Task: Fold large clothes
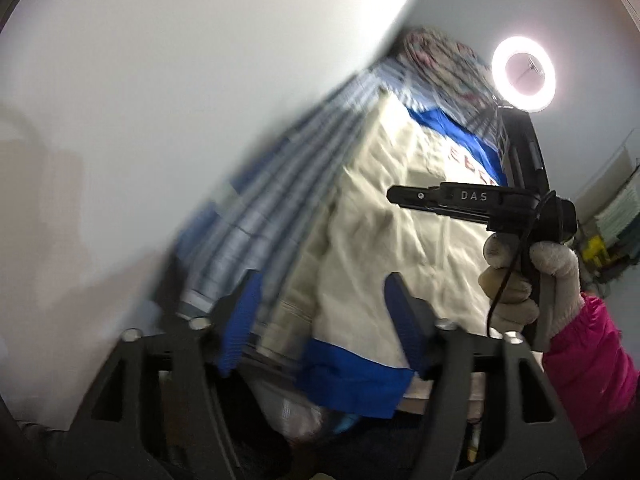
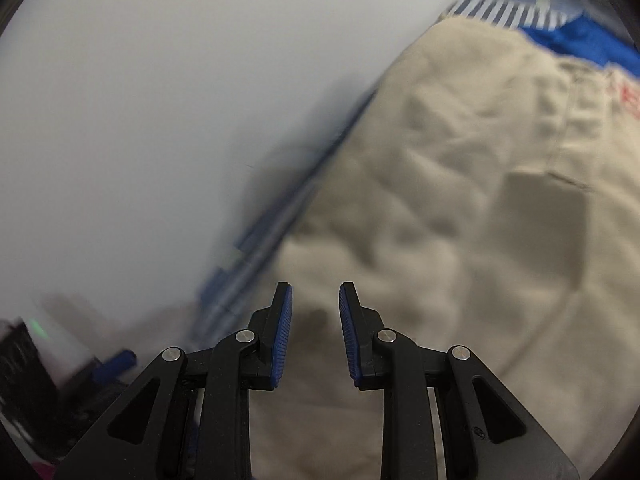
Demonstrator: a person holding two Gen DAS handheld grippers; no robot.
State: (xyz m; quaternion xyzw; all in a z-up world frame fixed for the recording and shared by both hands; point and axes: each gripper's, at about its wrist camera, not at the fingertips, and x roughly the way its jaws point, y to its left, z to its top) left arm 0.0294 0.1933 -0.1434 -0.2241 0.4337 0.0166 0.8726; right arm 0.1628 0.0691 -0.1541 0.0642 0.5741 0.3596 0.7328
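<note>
- the left gripper point(image 1: 320, 320) sits low in its own view with the jaws spread wide; its blue-padded fingers point(image 1: 240, 328) frame the near hem of the garment, and nothing is clamped between them.
- the cream garment point(image 1: 372, 224) lies spread flat, running away from the left camera, with a blue band point(image 1: 352, 376) along its near edge and another blue panel with red lettering at the far end.
- the garment rests on a blue-and-white striped cloth point(image 1: 256, 208) that shows along its left side; much of this is motion-blurred.
- the right gripper point(image 1: 404, 196) reaches in from the right of the left view, held level above the cream fabric, its black body marked "das"; from this side angle its opening is not clear.
- a gloved right hand point(image 1: 524, 280) wraps the handle from below, with a pink sleeve point(image 1: 592, 352) behind it.
- in the right wrist view the right gripper point(image 2: 316, 312) has its jaws parted by a moderate gap, empty, pointing down over the wrinkled cream garment point(image 2: 460, 200).
- whether the fingertips point(image 2: 282, 320) touch the fabric cannot be told.
- a lit ring light point(image 1: 524, 74) stands beyond the far end of the garment, and a white wall point(image 1: 160, 100) fills the left of the view.
</note>
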